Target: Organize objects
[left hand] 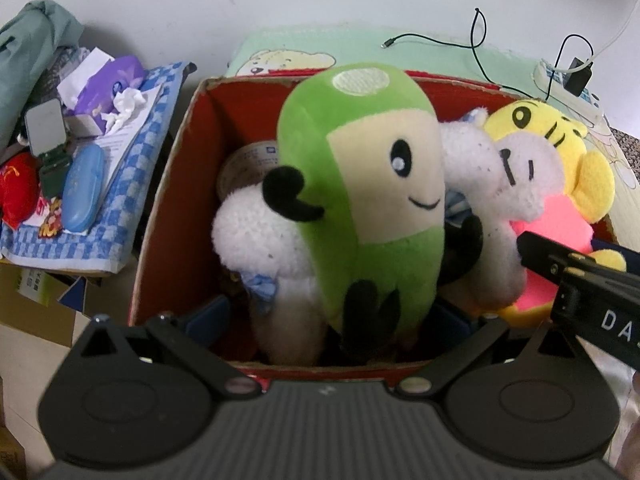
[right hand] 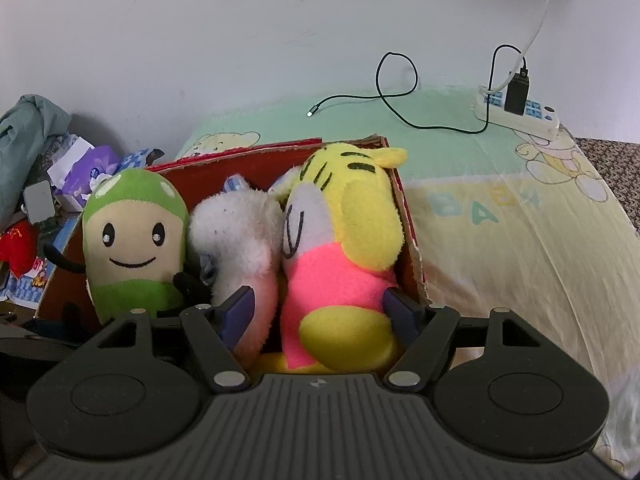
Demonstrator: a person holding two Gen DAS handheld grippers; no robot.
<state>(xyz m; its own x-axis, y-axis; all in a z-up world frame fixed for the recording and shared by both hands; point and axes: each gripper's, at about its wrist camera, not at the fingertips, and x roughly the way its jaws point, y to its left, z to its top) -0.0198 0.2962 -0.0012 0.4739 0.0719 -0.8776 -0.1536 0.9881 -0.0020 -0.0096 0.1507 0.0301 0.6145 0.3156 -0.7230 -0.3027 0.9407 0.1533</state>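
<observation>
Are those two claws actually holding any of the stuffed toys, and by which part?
The right claw straddles the yellow tiger toy at its pink lower body. The left claw flanks the green plush at its base; a firm grip cannot be told.

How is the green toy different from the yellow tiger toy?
The green toy is a smooth, rounded shape with little black arms; the yellow tiger toy has ears, black stripes and a pink top. The green toy's eyes are open; the tiger's eye looks shut. Both are soft toys standing in the red box.

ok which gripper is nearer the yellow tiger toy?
Right. The right gripper straddles the yellow tiger toy, a finger on each side. The left gripper brackets the green toy instead.
</observation>
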